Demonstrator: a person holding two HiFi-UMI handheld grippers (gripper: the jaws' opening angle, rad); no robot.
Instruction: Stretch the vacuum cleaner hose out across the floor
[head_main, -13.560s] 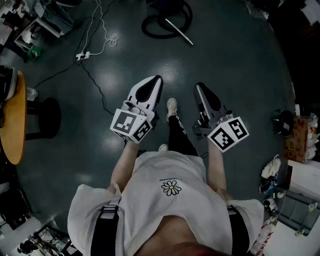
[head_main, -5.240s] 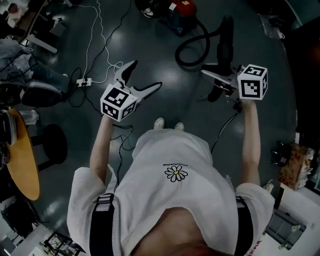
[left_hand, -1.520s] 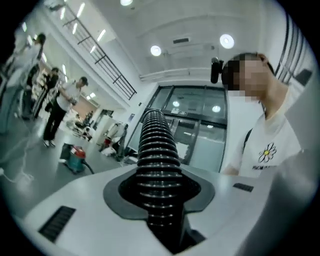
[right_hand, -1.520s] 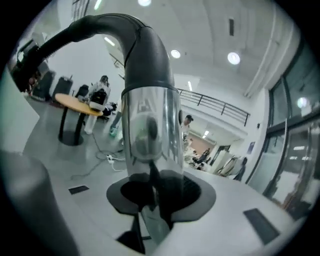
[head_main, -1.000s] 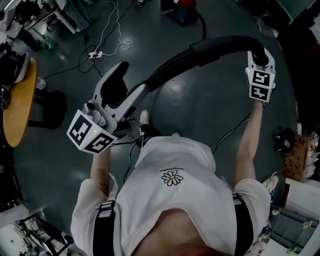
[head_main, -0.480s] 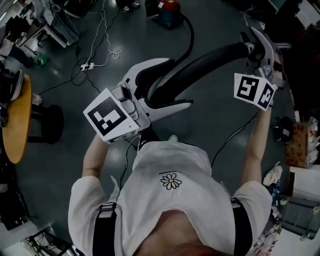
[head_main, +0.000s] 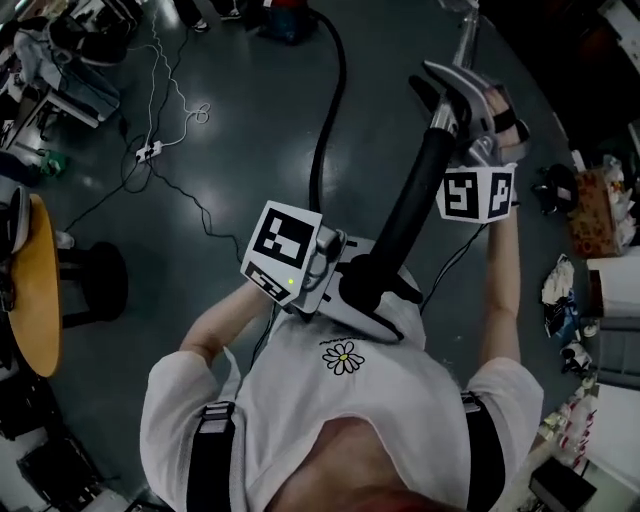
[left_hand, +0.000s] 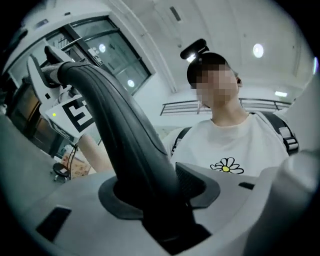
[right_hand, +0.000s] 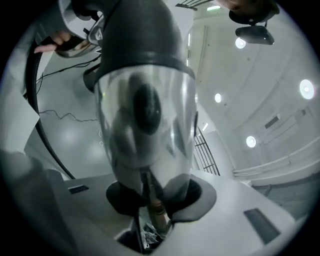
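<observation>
The black vacuum hose (head_main: 322, 120) runs from the vacuum cleaner (head_main: 285, 15) at the top edge down the dark floor to my hands. Its thick black curved handle (head_main: 410, 210) spans both grippers. My left gripper (head_main: 375, 300) is close to my chest. Its jaws have just been closing and now press on the handle's lower end (left_hand: 120, 135), seen filling the left gripper (left_hand: 165, 205) in its own view. My right gripper (head_main: 460, 100) is shut on the shiny wand end (right_hand: 145, 115), which rises from the right gripper (right_hand: 150, 210).
A power strip with white cable (head_main: 145, 152) lies on the floor at the upper left. An orange round table (head_main: 40, 290) and a black stool (head_main: 90, 280) stand at the left. Boxes and bags (head_main: 600, 200) crowd the right edge.
Both grippers swung rightward with the handle. The left one came in toward my chest and closed round the handle's lower end. The handle now stands nearly upright in the head view.
</observation>
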